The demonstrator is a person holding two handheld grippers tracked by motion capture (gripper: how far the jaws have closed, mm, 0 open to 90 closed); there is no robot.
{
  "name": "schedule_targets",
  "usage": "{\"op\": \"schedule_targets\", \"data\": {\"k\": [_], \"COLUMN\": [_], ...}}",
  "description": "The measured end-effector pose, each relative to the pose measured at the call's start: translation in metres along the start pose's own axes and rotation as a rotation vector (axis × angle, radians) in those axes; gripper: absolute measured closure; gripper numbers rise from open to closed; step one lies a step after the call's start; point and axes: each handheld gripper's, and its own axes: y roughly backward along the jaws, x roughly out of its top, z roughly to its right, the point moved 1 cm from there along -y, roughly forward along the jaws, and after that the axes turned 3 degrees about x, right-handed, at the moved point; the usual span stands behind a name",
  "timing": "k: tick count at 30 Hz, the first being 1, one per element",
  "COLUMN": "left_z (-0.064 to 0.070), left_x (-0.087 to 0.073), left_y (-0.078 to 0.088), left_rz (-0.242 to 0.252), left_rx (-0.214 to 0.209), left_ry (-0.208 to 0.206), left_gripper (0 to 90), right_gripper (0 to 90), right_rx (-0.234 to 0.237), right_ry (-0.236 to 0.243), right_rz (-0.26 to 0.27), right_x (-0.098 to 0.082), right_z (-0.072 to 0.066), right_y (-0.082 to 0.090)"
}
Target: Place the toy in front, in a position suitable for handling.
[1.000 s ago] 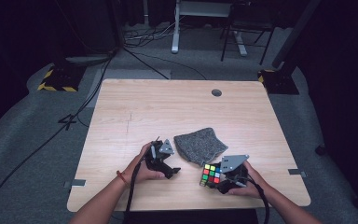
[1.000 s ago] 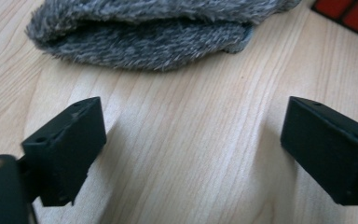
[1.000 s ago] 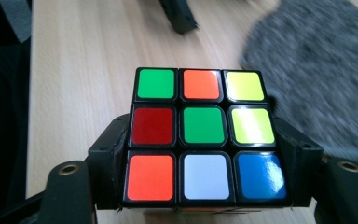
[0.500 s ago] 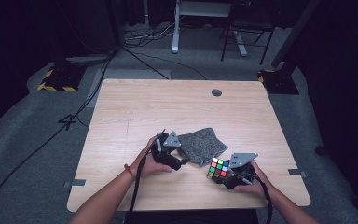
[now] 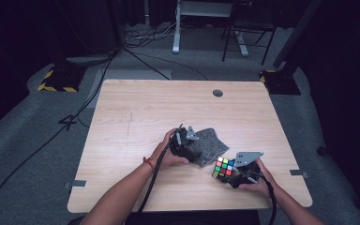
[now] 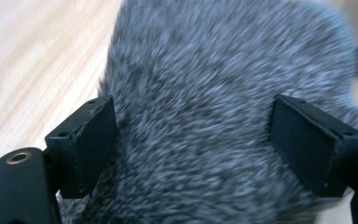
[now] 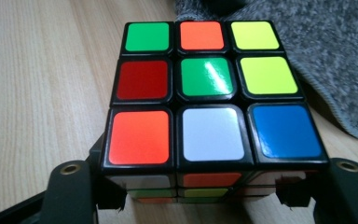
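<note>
Right gripper (image 5: 229, 174) clamped the puzzle cube (image 5: 223, 168) at lower right of bench (image 5: 136, 108); left gripper (image 5: 193, 149), jaws spread and just closing, straddled the grey cloth (image 5: 212, 144) mid-frame — should pinch one edge cleanly

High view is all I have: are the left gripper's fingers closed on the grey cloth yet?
Observer: Not yet. In the left gripper view, the left gripper has its fingers apart with the grey cloth between them. They have just been closing, but the pads do not press it.
Operator: And the cube on the right?
Observer: The right gripper grips the Rubik's cube low on two opposite sides.
Operator: Which colour is at the centre of its top face?
Observer: Green, with a white sticker on the near edge beside it.
</note>
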Motion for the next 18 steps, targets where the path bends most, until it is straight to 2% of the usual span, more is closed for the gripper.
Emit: {"op": "schedule_targets", "data": {"k": [1,2,3,4,5,6,8,9,12,16,18], "left_z": [0.000,-0.002,-0.004,-0.004,-0.006,-0.007,-0.008,-0.009,-0.012,-0.012,-0.009], "left_x": [0.000,-0.001,-0.004,-0.004,-0.005,-0.006,-0.009,-0.014,-0.026,-0.035,-0.041], "left_y": [0.000,0.000,-0.001,-0.001,0.003,0.006,0.009,0.016,0.024,0.034,0.043], "left_rz": [0.000,0.009,0.020,0.020,0.031,0.029,0.025,0.015,0.034,0.028,0.029], "left_rx": [0.000,-0.015,-0.050,-0.050,-0.049,-0.045,-0.054,-0.058,-0.084,-0.078,-0.077], "left_ry": [0.000,0.018,0.028,0.028,0.012,0.010,0.011,-0.009,0.014,0.001,-0.054], "left_gripper": [14.7,14.7,17.2,19.9,29.7,43.6,56.1,59.9,66.2,69.6,70.5], "right_gripper": [33.4,33.4,33.4,33.4,33.5,33.5,33.6,33.6,33.6,33.7,33.6], "right_rx": [-0.003,-0.003,0.000,0.000,0.002,0.006,0.006,0.001,-0.013,-0.020,-0.029], "right_ry": [0.003,0.003,-0.005,-0.005,-0.012,-0.017,-0.027,-0.031,-0.036,-0.037,-0.049], "right_rz": [-0.001,-0.001,-0.003,-0.003,-0.004,-0.008,-0.013,-0.013,-0.016,-0.020,-0.019], "right_x": [0.000,0.000,-0.001,-0.001,-0.002,-0.002,-0.002,-0.001,0.001,0.001,0.001], "right_z": [0.001,0.001,0.004,0.004,0.006,0.007,0.009,0.010,0.011,0.012,0.014], "right_y": [0.001,0.001,0.002,0.002,0.002,0.003,0.002,0.002,0.000,0.000,0.000]}}
